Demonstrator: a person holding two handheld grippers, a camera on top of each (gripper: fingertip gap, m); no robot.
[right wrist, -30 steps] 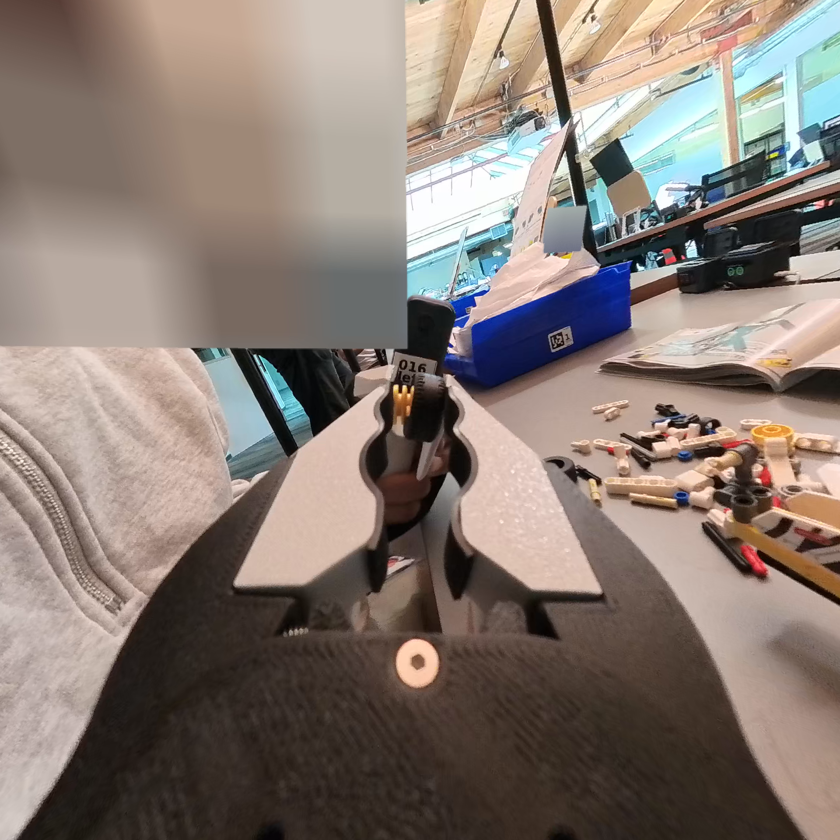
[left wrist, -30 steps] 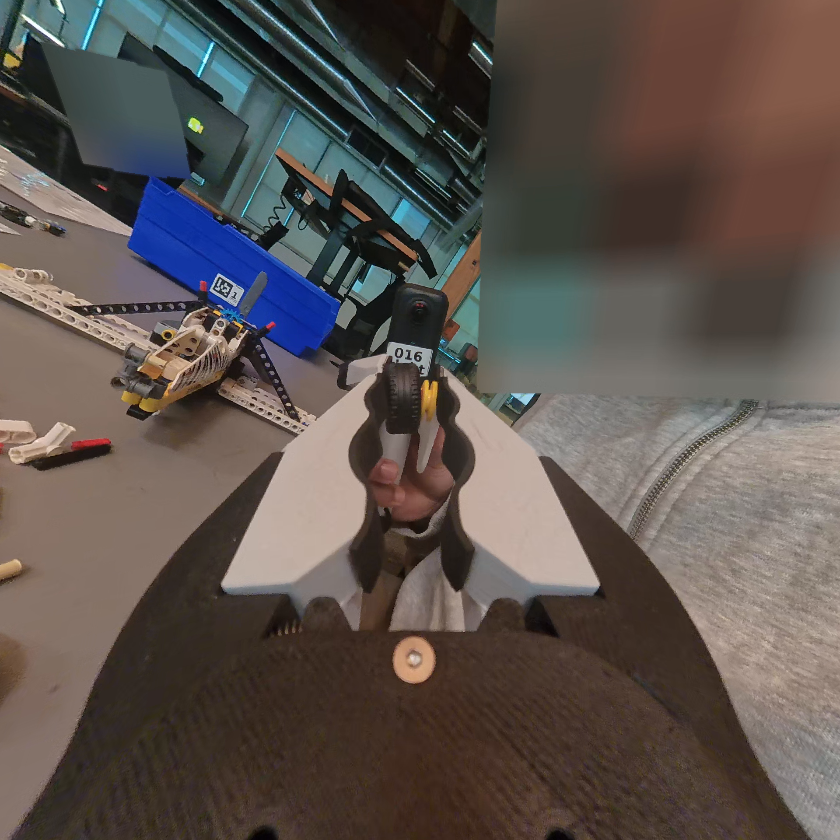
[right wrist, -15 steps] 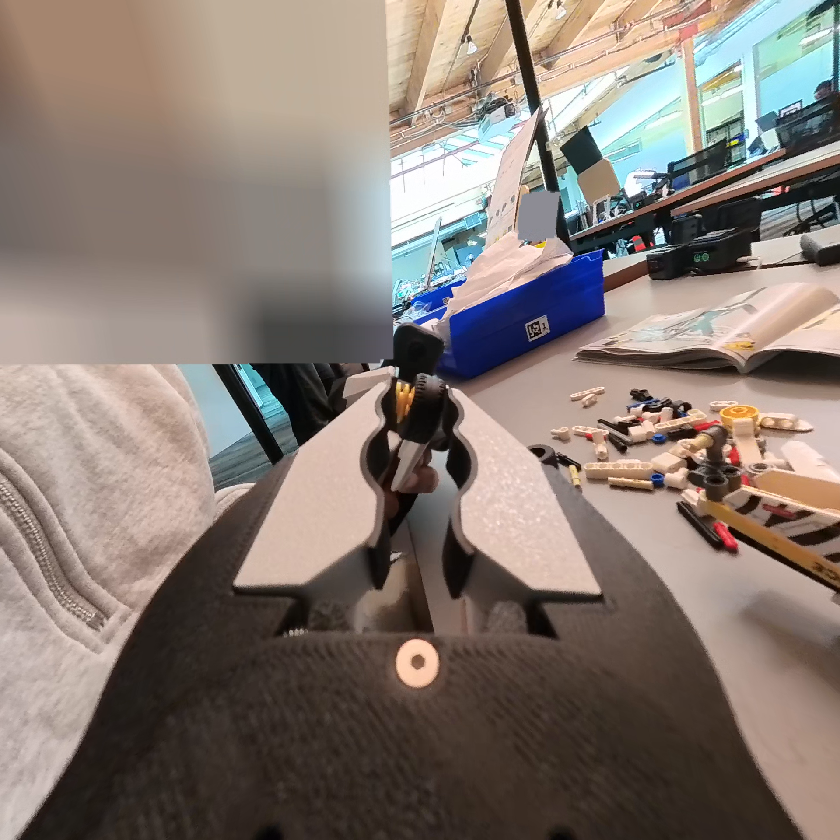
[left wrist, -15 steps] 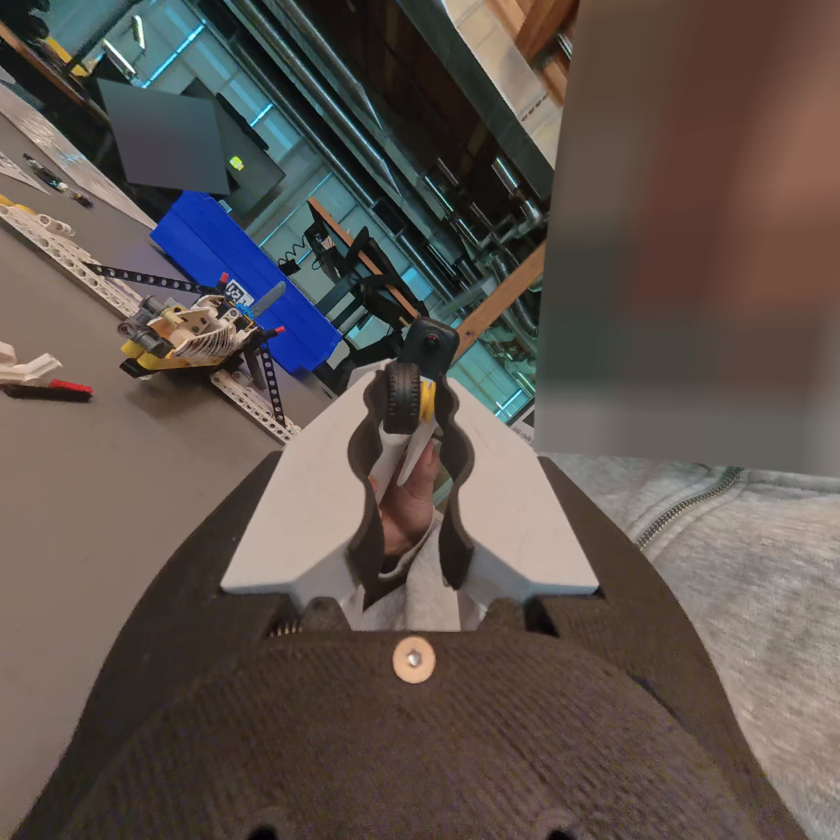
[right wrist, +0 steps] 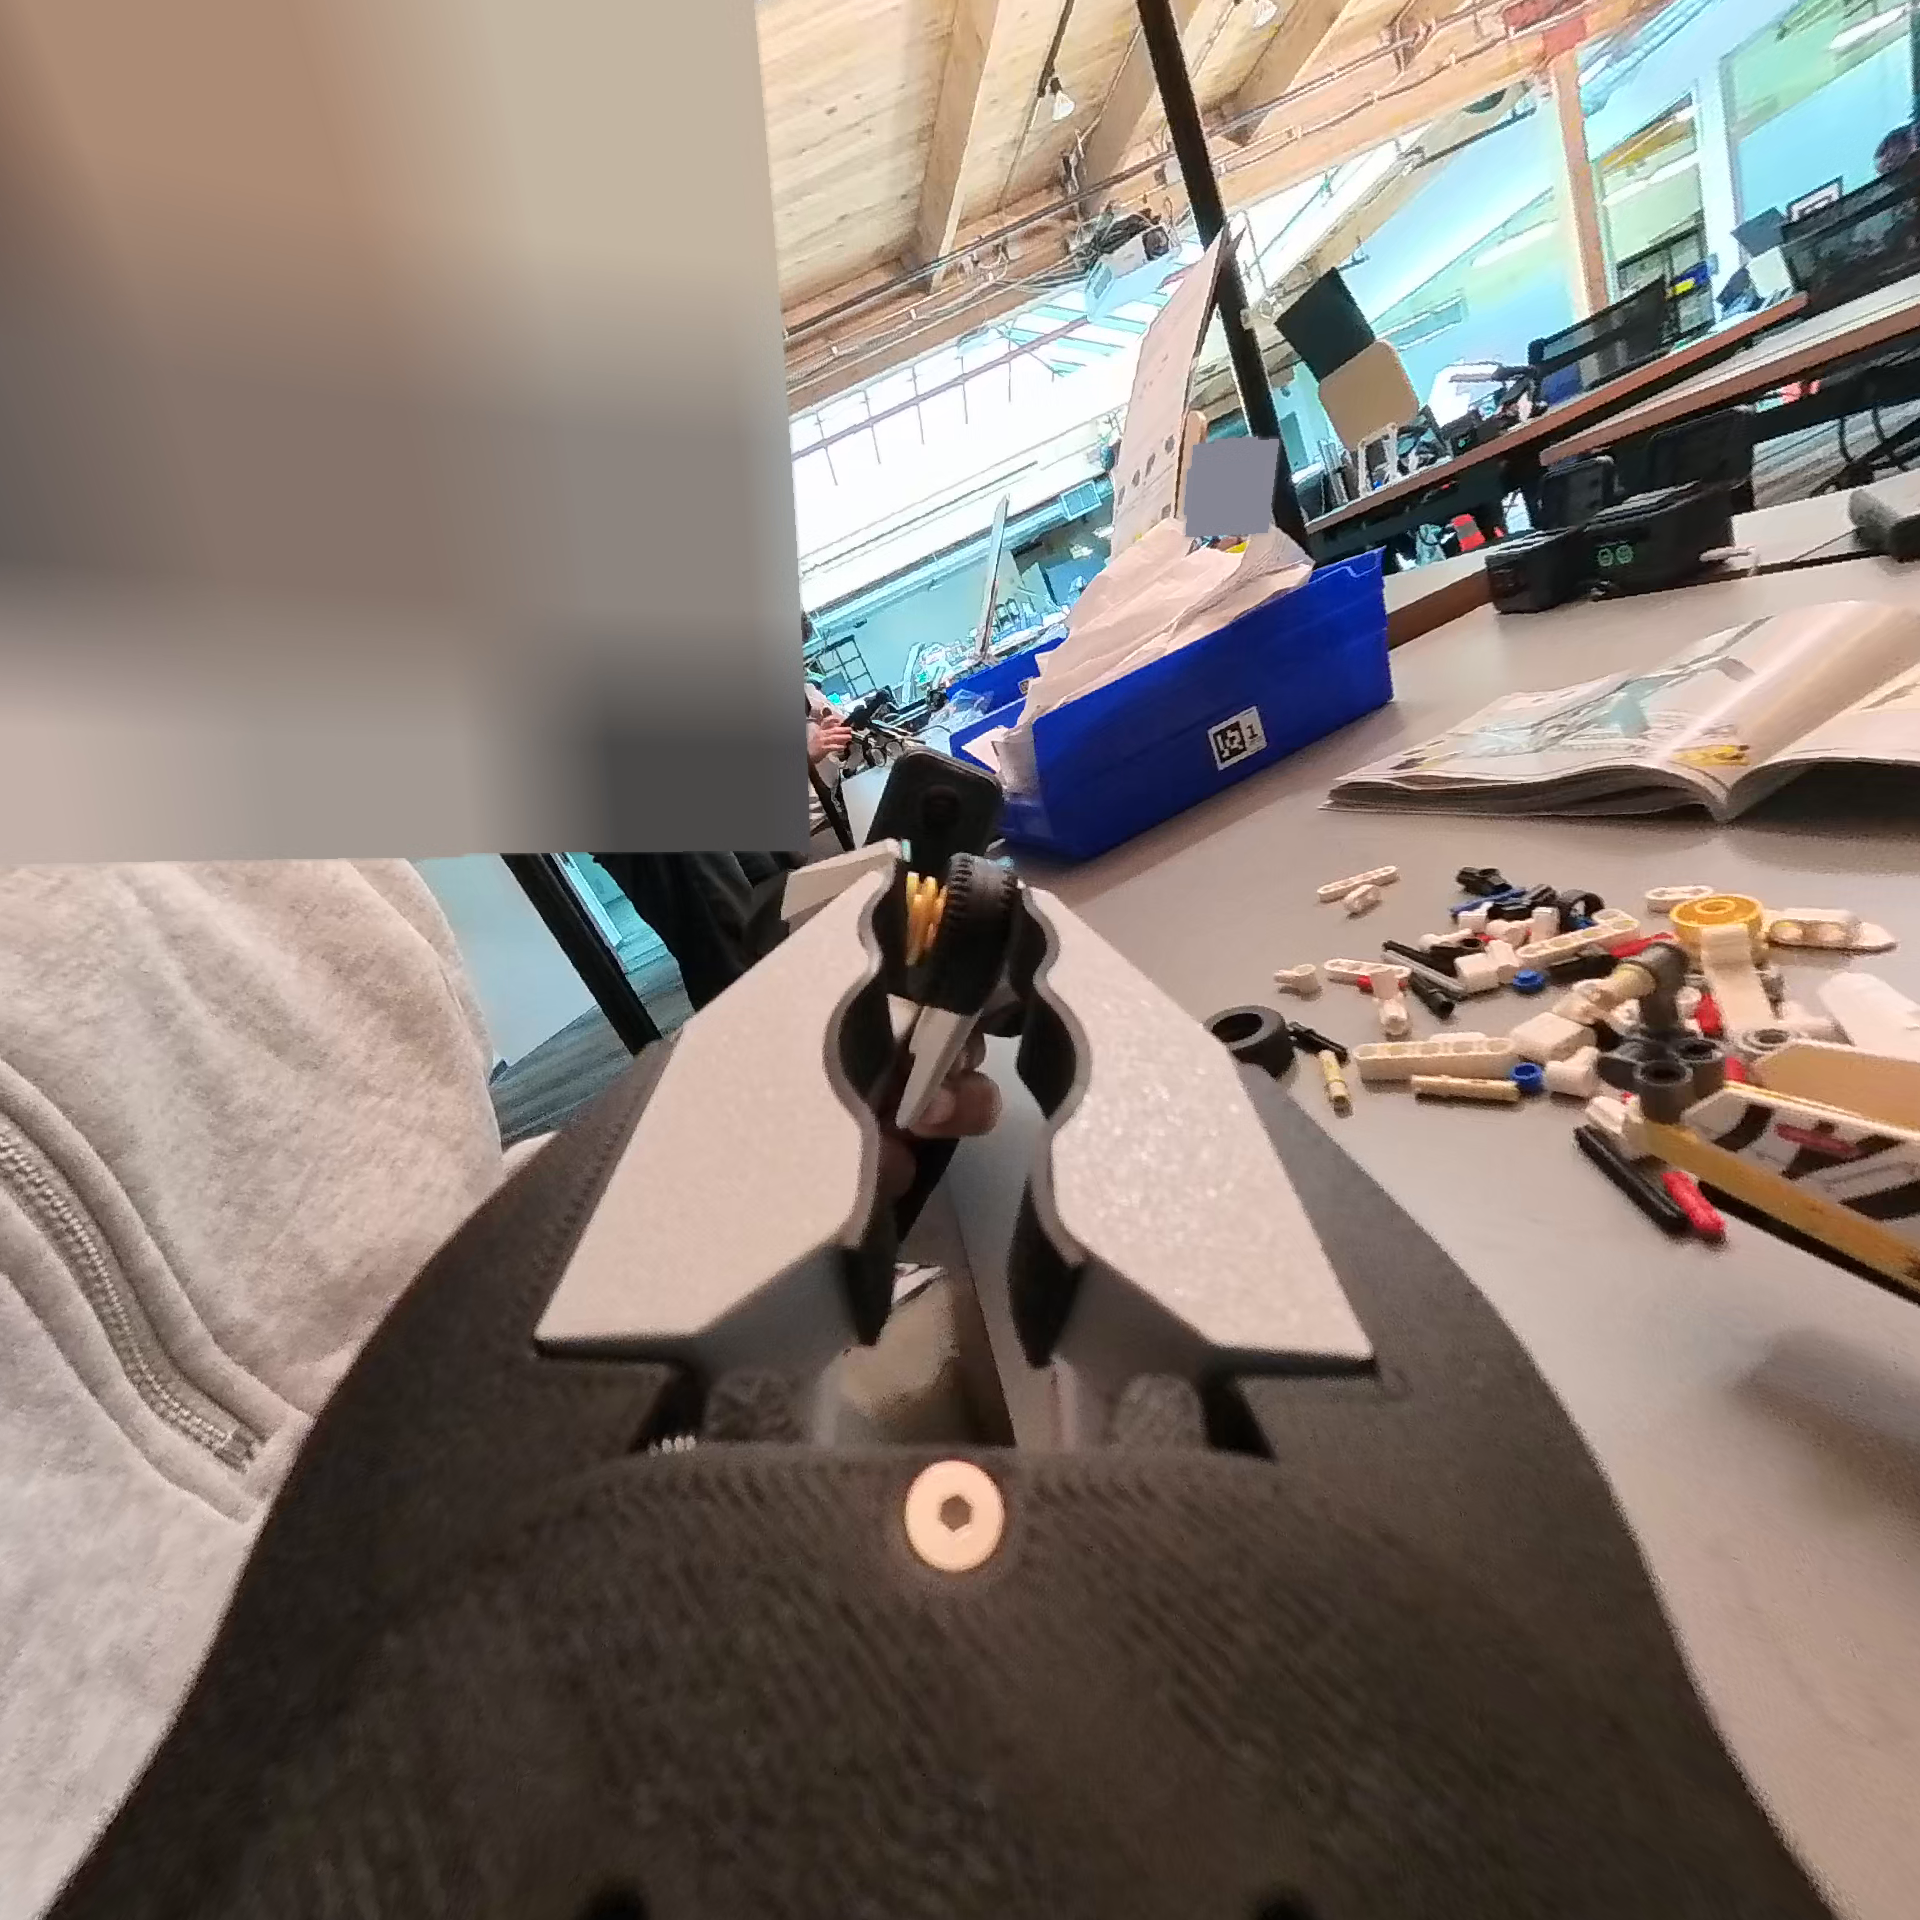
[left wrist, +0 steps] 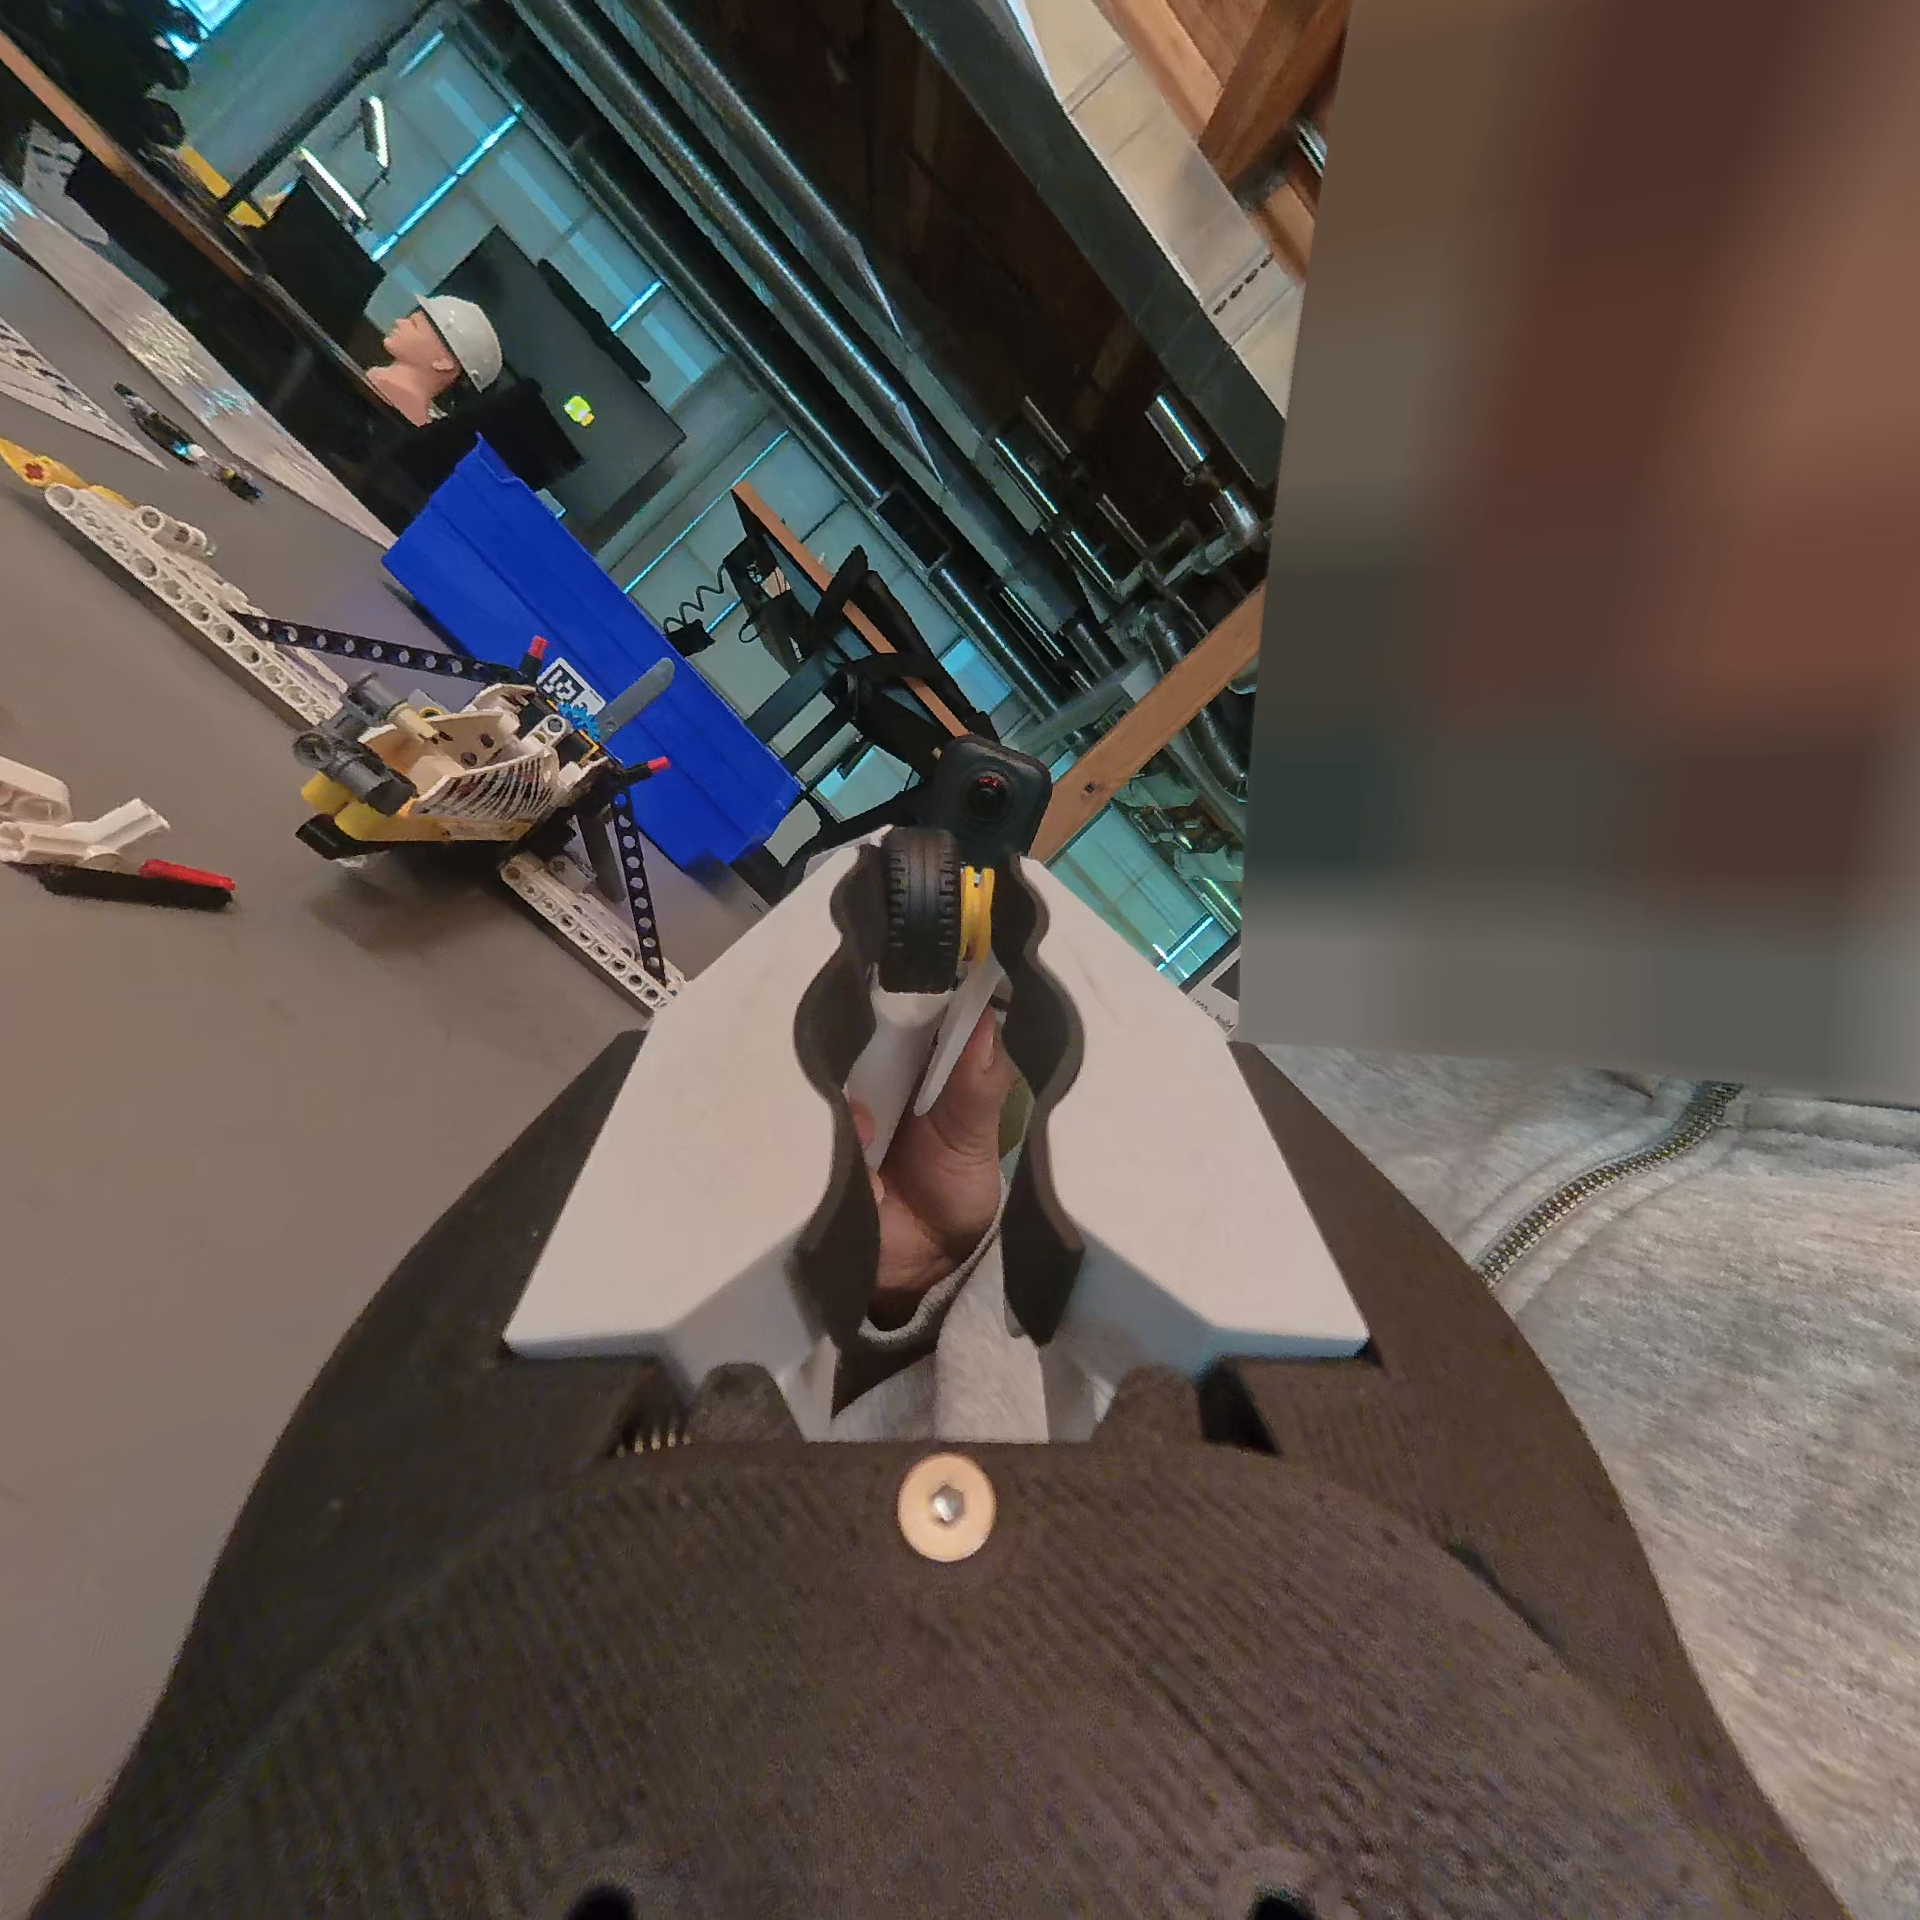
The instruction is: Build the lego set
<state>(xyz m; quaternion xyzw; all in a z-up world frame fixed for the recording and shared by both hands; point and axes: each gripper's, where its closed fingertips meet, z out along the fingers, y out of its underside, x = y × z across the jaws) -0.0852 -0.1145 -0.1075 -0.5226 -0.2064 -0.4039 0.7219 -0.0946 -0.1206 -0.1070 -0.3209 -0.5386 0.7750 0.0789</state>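
My left gripper [left wrist: 940, 894] and right gripper [right wrist: 951, 894] meet tip to tip in the air in front of a person in a grey hoodie. Between the tips sits a small black tyre [left wrist: 916, 920] with a yellow rim [left wrist: 975, 914] pressed against its side. In the right wrist view the rim [right wrist: 923, 914] is left of the tyre [right wrist: 977, 940]. Both pairs of jaws are closed around this wheel. I cannot tell which gripper grips which part. The half-built yellow and white lego model [left wrist: 457, 779] rests on the table at the left.
Long white and black beams [left wrist: 260, 644] lie by the model, beside a blue bin [left wrist: 582, 644]. On the right side are several loose lego parts [right wrist: 1455, 1039], a spare black tyre [right wrist: 1252, 1034], another striped sub-assembly [right wrist: 1818, 1143], an open instruction booklet [right wrist: 1662, 727] and a paper-filled blue bin [right wrist: 1195, 717]. The tips of both grippers are at nearly the same place.
Both grippers have stayed closed on the wheel, tip to tip. The left gripper has rolled and tilted upward, so the table slants in its view. The right gripper has shifted slightly.
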